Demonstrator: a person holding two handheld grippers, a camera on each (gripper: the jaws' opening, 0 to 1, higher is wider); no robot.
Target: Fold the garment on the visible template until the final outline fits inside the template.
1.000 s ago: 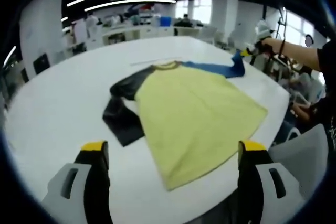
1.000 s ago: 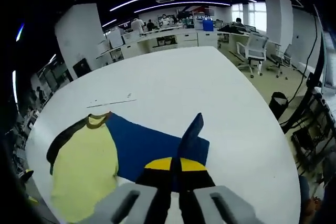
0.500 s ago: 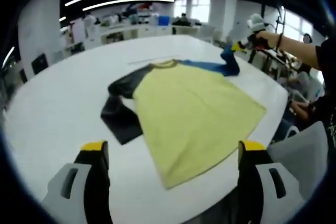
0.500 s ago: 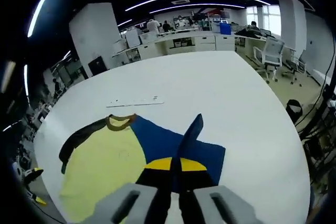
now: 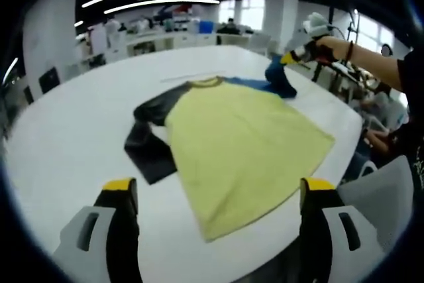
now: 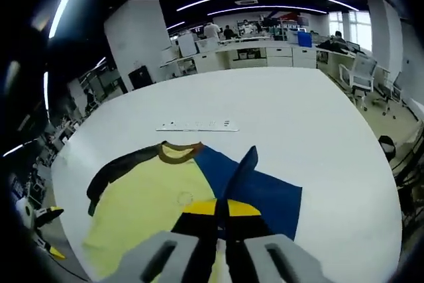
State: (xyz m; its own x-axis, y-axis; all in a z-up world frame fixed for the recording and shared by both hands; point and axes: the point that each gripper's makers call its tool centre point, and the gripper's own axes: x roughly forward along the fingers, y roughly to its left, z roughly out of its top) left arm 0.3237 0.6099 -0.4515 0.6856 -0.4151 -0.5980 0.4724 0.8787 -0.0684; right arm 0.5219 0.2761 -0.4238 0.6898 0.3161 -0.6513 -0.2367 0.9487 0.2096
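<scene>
1. The yellow T-shirt with a blue sleeve and a dark grey sleeve (image 5: pixel 245 140) lies flat on the round white table (image 5: pixel 59 144), collar at the far side.
2. The right gripper (image 6: pixel 222 213) has its jaws together, clamped on the blue sleeve (image 6: pixel 248 183), lifted above the shirt's right side.
3. The left gripper (image 5: pixel 215 193) hangs near the hem, jaws wide apart, holding nothing.
4. Risk: the thin sleeve could slip from the pinch, or the pull could drag the whole shirt sideways and skew the fold.
5. No readable writing; a small mark on the chest is too small to read.
</scene>
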